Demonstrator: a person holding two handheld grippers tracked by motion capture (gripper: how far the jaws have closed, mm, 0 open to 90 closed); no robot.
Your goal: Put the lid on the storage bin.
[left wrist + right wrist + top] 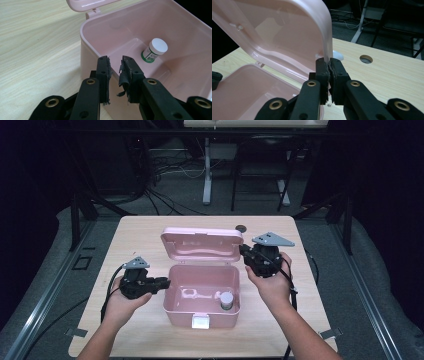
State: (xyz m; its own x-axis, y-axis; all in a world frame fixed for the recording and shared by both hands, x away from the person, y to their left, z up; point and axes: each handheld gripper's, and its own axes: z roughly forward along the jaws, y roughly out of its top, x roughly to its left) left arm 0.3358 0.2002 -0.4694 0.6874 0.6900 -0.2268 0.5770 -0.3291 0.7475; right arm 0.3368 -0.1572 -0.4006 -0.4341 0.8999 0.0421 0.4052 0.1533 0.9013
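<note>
Right tool (328,65) is pinched tight on the edge of the raised lid (202,244) of the pink plastic box (201,292) mid-table; left tool (115,65) sits part-open beside its wall. I'd swing the lid slowly, following the hinge.
</note>
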